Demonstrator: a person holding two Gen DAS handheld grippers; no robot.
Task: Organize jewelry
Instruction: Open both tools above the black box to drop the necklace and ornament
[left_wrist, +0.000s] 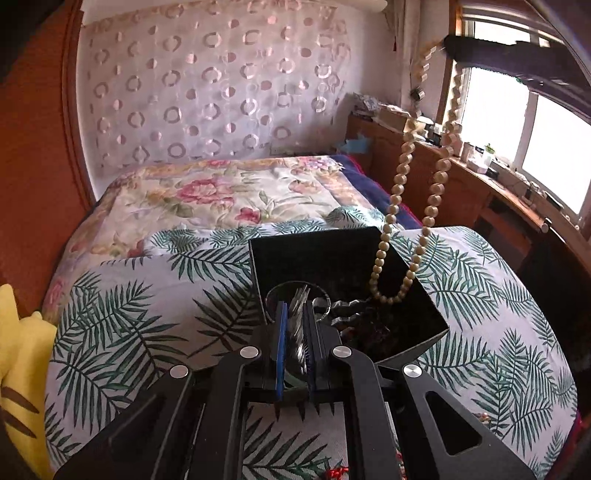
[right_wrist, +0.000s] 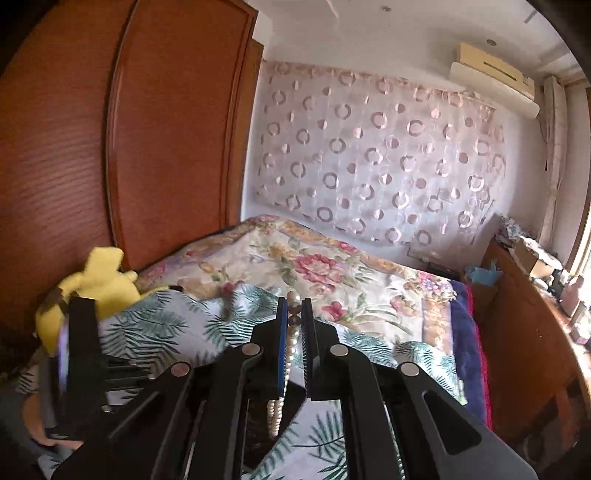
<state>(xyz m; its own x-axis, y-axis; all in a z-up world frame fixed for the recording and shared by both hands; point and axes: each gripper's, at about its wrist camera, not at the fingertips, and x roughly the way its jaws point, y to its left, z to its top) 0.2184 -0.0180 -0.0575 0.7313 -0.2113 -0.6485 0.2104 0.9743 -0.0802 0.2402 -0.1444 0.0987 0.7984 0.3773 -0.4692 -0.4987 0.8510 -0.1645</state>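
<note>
Over the black box (left_wrist: 343, 266) on the leaf-print bedspread (left_wrist: 122, 306) hangs a pearl necklace (left_wrist: 399, 236), its lowest loop dangling just inside the box's open top near the far right corner, apart from the box floor as far as I can tell. The strand runs up to the right tongs (right_wrist: 294, 314), which pinch it between their pads, a few beads poking out above the tips and the rest falling below. The left tongs (left_wrist: 294, 314) sit at the near edge of the box, nearly pressed together on something shiny and clear, maybe a glassy ring or bangle (left_wrist: 297, 299); whether they truly grip it I cannot tell. Silvery pieces (left_wrist: 351, 310) lie in the box already.

To my eye the step in hand is lowering the necklace into the box. Next the right tongs need to come straight down so the beads pool inside the walls, then spread to release, while the left steadies the box rim.
</note>
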